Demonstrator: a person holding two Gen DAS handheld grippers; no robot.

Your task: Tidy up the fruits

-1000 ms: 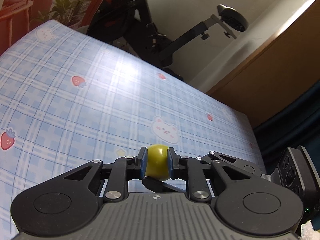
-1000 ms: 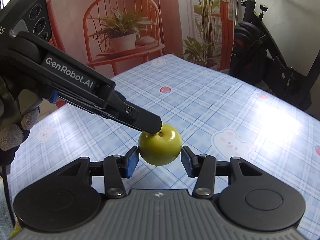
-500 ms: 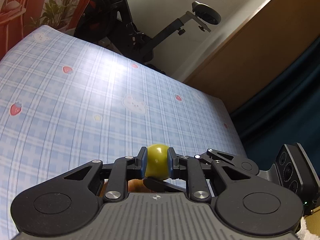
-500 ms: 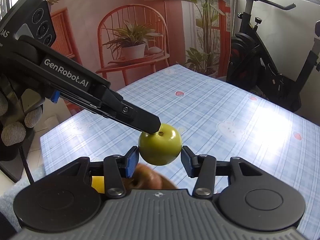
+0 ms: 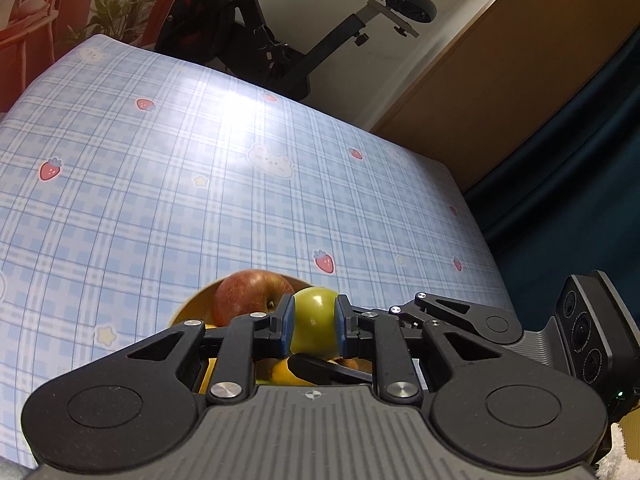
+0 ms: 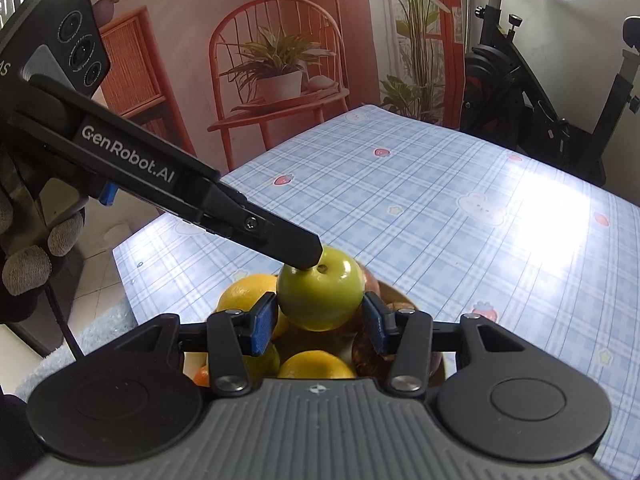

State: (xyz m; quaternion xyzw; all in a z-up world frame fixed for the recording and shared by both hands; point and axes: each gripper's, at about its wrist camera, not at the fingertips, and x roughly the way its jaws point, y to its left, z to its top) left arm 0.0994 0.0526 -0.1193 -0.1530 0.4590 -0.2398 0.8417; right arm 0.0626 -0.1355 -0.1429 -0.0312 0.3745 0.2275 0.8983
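Note:
My left gripper [image 5: 314, 326] is shut on a green apple [image 5: 314, 322] and holds it over a wooden bowl [image 5: 188, 308]. A red apple [image 5: 248, 296] lies in the bowl behind it. In the right wrist view the left gripper's fingers [image 6: 296, 246] come in from the left and pinch the green apple [image 6: 320, 296]. My right gripper [image 6: 320, 320] is open, its pads on either side of the green apple with a small gap on each side. Oranges [image 6: 316, 364] and a lemon [image 6: 248, 292] lie in the bowl below.
The table [image 5: 160, 180] has a blue plaid cloth with strawberries and bunnies. An exercise bike [image 6: 532, 92] stands past its far edge. An orange chair with a potted plant [image 6: 280, 76] stands at the back left. The table's right edge [image 5: 480, 240] drops to a dark floor.
Both grippers have come down and tilted over the fruit bowl together. The red apple, oranges and lemon have come into view under the green apple. The left grip is unchanged.

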